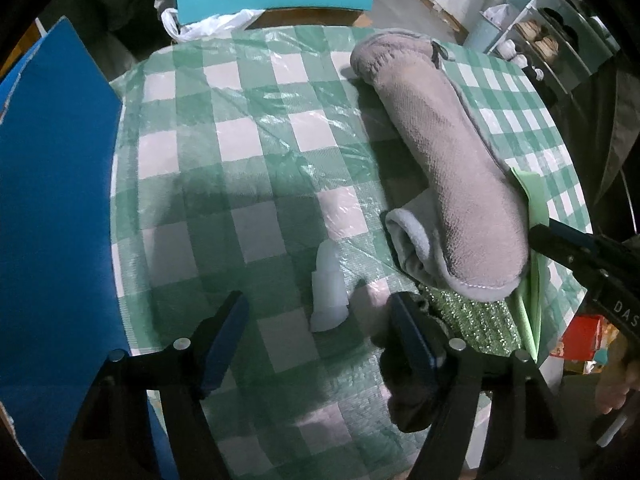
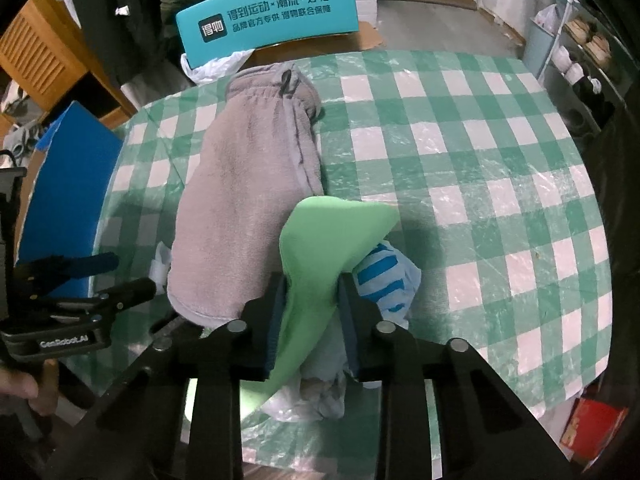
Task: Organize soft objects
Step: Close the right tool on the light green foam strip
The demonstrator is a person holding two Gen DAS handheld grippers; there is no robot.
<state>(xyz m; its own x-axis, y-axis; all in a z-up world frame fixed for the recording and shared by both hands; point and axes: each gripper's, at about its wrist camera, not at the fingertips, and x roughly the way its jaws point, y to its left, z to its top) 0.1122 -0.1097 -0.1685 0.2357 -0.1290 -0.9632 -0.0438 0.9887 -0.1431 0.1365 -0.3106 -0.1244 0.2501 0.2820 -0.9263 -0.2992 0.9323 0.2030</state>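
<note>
Grey towel [image 2: 248,200] lengthwise, pointing away, flat.

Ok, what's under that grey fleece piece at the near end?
Under the grey fleece a glittery green cloth pokes out, with the light green sheet beside it, gripped by the right claw. How far either runs beneath the fleece is hidden.
</note>
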